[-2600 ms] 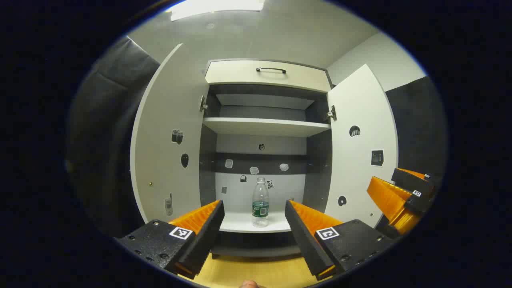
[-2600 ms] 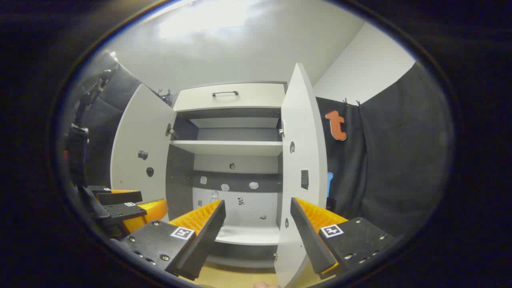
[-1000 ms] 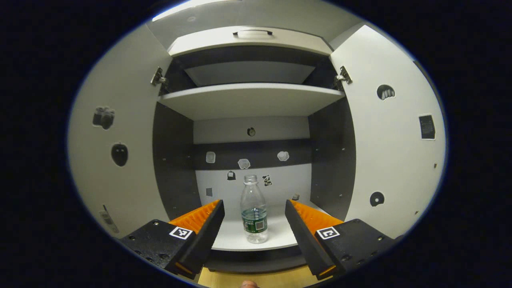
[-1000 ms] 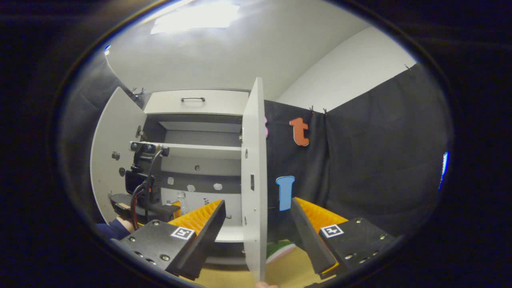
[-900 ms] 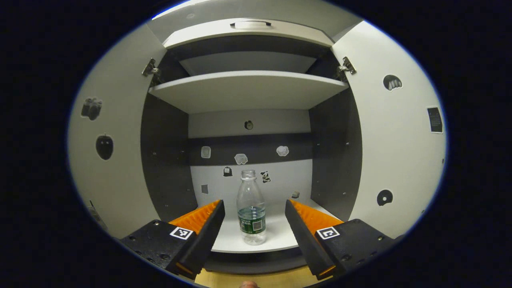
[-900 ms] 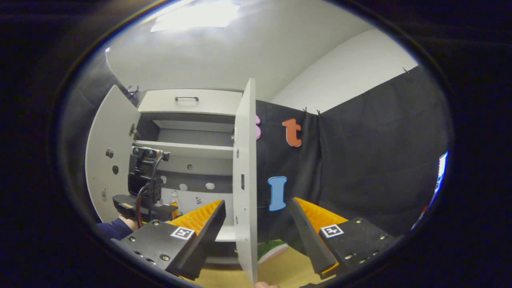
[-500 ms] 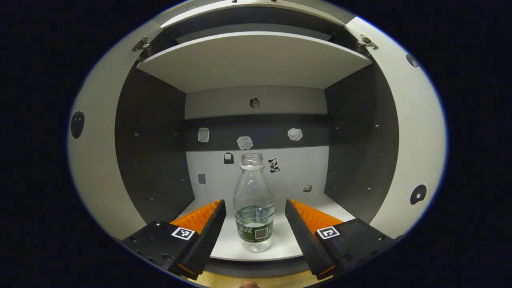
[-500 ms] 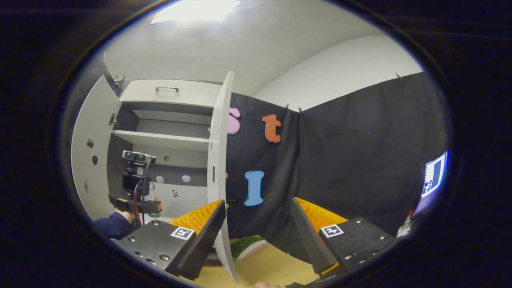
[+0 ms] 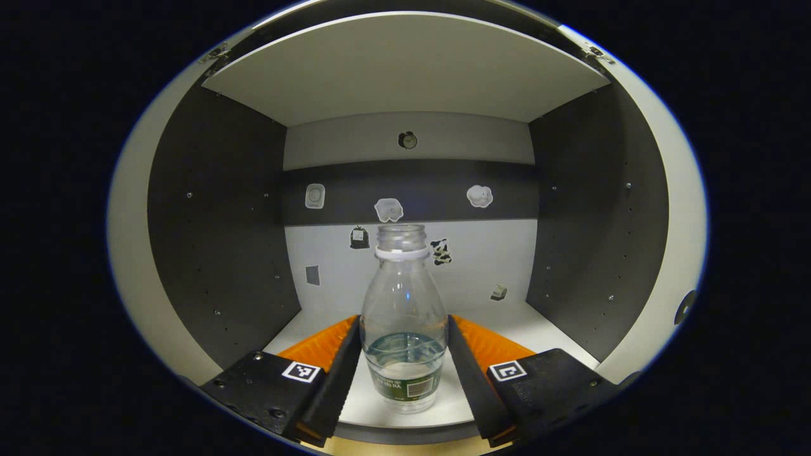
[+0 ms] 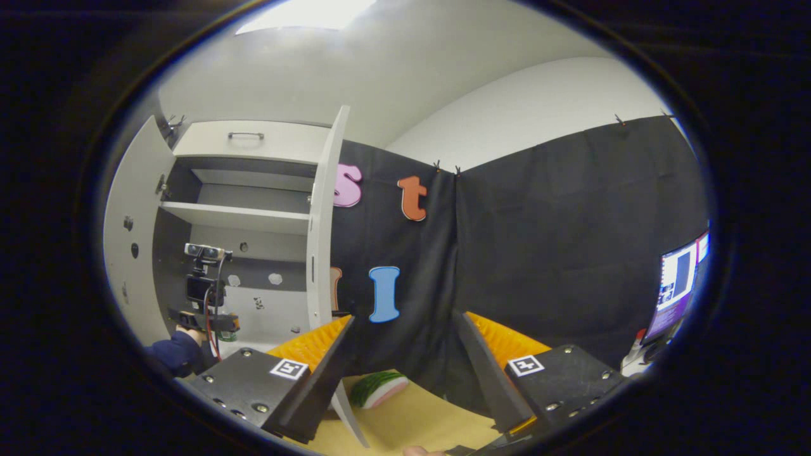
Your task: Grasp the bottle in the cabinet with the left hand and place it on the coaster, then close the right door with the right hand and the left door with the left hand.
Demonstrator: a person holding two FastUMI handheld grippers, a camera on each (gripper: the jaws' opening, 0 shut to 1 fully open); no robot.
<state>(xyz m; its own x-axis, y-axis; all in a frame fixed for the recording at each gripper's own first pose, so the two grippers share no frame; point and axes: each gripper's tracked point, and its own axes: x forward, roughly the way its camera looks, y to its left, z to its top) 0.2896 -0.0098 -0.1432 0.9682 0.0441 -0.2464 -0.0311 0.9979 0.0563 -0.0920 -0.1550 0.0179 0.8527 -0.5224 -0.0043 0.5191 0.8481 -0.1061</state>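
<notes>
Since half a second ago my left gripper (image 9: 403, 354) has pushed deeper into the cabinet (image 9: 215, 209), and the bottle (image 9: 403, 316) now stands between its fingers instead of ahead of them. Both fingers (image 9: 342, 373) lie right against the bottle's sides at its lower half, but I cannot tell whether they press on it or only flank it. The bottle stands upright on the cabinet's bottom shelf (image 9: 538, 326), near the front edge, with no cap and a little water at the level of its label. Small stickers dot the back wall at 12 o'clock above the bottle's neck.

My right gripper (image 10: 400, 354) has swung off to the right since then; its fingers are spread apart with nothing between them. In the right gripper view the cabinet sits at 9 o'clock, the right door (image 10: 322, 221) standing open edge-on and the left door (image 10: 127, 234) open too. My left gripper (image 10: 203, 320) shows there, inside the cabinet, with a dark sleeve (image 10: 174, 354) behind it. At 6 o'clock, on the table (image 10: 418, 424), lies a watermelon-patterned coaster (image 10: 380, 387), just beyond the right door's lower edge.
</notes>
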